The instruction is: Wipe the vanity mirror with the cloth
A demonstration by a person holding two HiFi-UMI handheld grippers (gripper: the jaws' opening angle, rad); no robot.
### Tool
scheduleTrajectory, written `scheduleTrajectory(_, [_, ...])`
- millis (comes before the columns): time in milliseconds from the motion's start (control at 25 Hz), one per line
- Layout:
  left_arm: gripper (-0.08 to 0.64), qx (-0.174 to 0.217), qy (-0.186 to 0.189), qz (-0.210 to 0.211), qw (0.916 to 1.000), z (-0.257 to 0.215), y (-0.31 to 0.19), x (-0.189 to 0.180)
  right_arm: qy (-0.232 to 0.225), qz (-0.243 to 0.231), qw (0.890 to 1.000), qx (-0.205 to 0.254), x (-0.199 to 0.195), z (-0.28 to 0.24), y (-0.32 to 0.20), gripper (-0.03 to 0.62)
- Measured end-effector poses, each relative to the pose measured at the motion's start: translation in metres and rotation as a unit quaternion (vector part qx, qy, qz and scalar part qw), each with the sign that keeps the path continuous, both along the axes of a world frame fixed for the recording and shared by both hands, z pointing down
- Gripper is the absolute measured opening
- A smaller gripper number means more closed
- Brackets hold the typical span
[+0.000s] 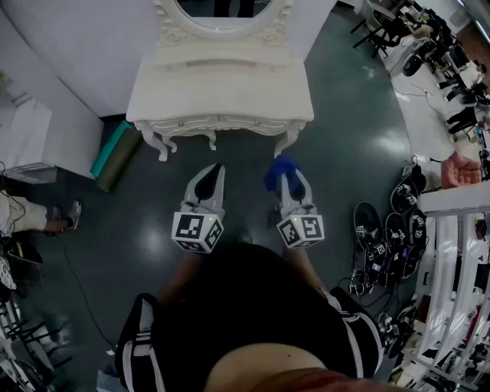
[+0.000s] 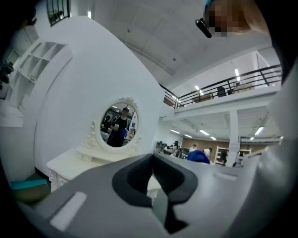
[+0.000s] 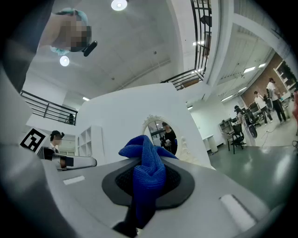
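A white vanity table (image 1: 220,96) stands ahead against the wall, with its oval mirror (image 1: 222,9) in a carved frame at the top edge. The mirror (image 2: 118,126) shows in the left gripper view, and small behind the cloth as the mirror (image 3: 164,137) in the right gripper view. My right gripper (image 1: 286,175) is shut on a blue cloth (image 1: 279,171), whose bunched end sticks up between the jaws as the cloth (image 3: 148,171). My left gripper (image 1: 209,181) is shut with nothing in it, its jaws meeting at the tips. Both grippers hang over the floor short of the table.
A teal and olive roll (image 1: 113,155) lies on the floor left of the table. White shelving (image 1: 23,142) stands at far left, a seated person's legs (image 1: 34,214) beside it. Cables and gear (image 1: 387,233) crowd the floor at right by a white rack (image 1: 452,283).
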State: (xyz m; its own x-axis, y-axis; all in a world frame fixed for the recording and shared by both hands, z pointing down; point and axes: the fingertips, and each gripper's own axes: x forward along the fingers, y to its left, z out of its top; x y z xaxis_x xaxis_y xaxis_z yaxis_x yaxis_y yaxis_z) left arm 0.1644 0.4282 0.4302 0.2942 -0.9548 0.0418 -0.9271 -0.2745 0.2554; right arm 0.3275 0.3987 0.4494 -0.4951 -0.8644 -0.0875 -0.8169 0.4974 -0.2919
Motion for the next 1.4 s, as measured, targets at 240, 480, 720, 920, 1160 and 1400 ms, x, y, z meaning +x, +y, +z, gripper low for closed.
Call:
scheduleTrajectory(240, [0.008, -0.002, -0.001, -0.007, 1.0000, 0.003, 0.001, -0.009, 0.001, -0.006, 1.000, -0.002, -0.008, 0.003, 0.001, 0.038])
scheduleTrajectory(480, [0.008, -0.002, 0.001, -0.013, 0.9999, 0.003, 0.005, -0.022, -0.007, -0.007, 1.000, -0.006, -0.017, 0.005, 0.002, 0.038])
scheduleTrajectory(720, [0.008, -0.008, 0.005, -0.022, 0.9997, 0.011, 0.006, -0.048, -0.017, -0.004, 1.000, -0.010, -0.034, 0.011, 0.000, 0.046])
scheduleTrajectory(920, [0.009, -0.010, -0.002, -0.025, 0.9996, 0.013, 0.009, -0.074, -0.016, -0.003, 1.000, -0.014, -0.058, 0.009, 0.000, 0.046])
scheduleTrajectory(1160, [0.009, -0.016, 0.011, -0.032, 0.9993, 0.017, 0.015, -0.117, -0.006, 0.005, 1.000, -0.018, -0.090, 0.010, 0.008, 0.046])
scheduleTrajectory(1400, [0.009, -0.017, 0.013, -0.028, 0.9994, 0.027, -0.001, -0.141, -0.001, 0.022, 0.999, -0.028, -0.100, 0.021, 0.005, 0.046])
